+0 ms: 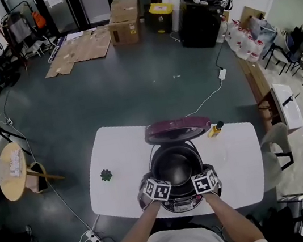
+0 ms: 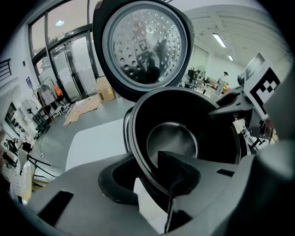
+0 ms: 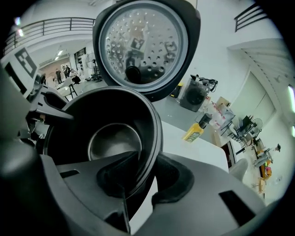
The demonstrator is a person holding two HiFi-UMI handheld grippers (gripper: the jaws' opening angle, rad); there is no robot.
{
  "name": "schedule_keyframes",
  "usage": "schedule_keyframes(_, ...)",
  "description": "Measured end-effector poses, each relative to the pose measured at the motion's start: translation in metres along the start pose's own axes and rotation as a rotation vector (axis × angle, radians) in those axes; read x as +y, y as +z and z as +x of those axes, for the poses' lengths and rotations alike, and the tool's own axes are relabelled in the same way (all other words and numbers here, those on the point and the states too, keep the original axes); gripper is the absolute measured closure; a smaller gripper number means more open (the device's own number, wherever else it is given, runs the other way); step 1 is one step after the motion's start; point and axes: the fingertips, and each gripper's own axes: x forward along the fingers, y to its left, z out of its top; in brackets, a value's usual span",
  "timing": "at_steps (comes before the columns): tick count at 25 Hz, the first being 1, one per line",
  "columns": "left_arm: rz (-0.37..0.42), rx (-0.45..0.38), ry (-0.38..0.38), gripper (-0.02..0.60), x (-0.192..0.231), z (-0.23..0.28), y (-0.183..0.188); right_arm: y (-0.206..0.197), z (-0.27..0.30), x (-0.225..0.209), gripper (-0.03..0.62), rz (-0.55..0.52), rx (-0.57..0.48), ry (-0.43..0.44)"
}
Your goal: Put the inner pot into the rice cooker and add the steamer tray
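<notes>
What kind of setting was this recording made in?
Probably a workshop or lab space rather than a home kitchen: stacked cardboard boxes, power strips lying about, and a lone white table holding the rice cooker.

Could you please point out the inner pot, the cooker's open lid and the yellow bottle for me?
inner pot [image 2: 173,138]: left gripper view, on its shiny bottom.
lid [image 3: 143,44]: right gripper view, on the perforated inner plate.
yellow bottle [image 3: 193,132]: right gripper view, on its yellow body.
</notes>
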Motion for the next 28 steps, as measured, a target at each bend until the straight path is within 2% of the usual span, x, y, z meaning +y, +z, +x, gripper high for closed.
schedule_keyframes(3, 0.012, 0.013, -0.006, 0.430, 0.001, 0.002, 0.000, 0.002, 0.007, 0.000, 0.473, -0.042, 0.022, -0.008)
schedule_keyframes(8, 0.086, 0.021, 0.031, 0.413, 0.002, 0.004, 0.001, -0.003, 0.015, 0.000, 0.456, -0.088, 0.056, -0.033)
schedule_keyframes(10, 0.090, 0.025, 0.035, 0.411, 0.001, 0.005, 0.000, -0.004, 0.015, -0.001, 0.454, -0.100, 0.062, -0.047)
schedule_keyframes(13, 0.092, 0.027, 0.047, 0.408, 0.001, 0.003, -0.001, -0.003, 0.014, -0.001, 0.451, -0.110, 0.063, -0.052)
schedule_keyframes(15, 0.116, 0.017, 0.080, 0.385, 0.006, -0.003, 0.002, -0.001, 0.014, -0.001, 0.456, -0.104, 0.054, -0.050)
schedule_keyframes(17, 0.131, 0.013, 0.094, 0.388, 0.010, -0.004, 0.002, 0.000, 0.016, -0.001, 0.452, -0.097, 0.052, -0.048)
schedule_keyframes(19, 0.137, 0.014, 0.085, 0.363, 0.010, -0.002, -0.002, 0.000, 0.015, -0.003, 0.453, -0.119, 0.045, -0.066)
schedule_keyframes(22, 0.140, 0.003, 0.076, 0.331, 0.012, -0.005, -0.001, 0.005, 0.010, -0.006, 0.417, -0.169, 0.025, -0.109)
schedule_keyframes(23, 0.138, -0.004, 0.070, 0.327, 0.012, -0.006, 0.001, 0.007, 0.008, -0.007, 0.393, -0.171, 0.020, -0.112)
schedule_keyframes(28, 0.127, -0.062, 0.035, 0.331, 0.008, -0.019, 0.009, 0.005, -0.005, -0.010, 0.384, -0.149, -0.009, -0.119)
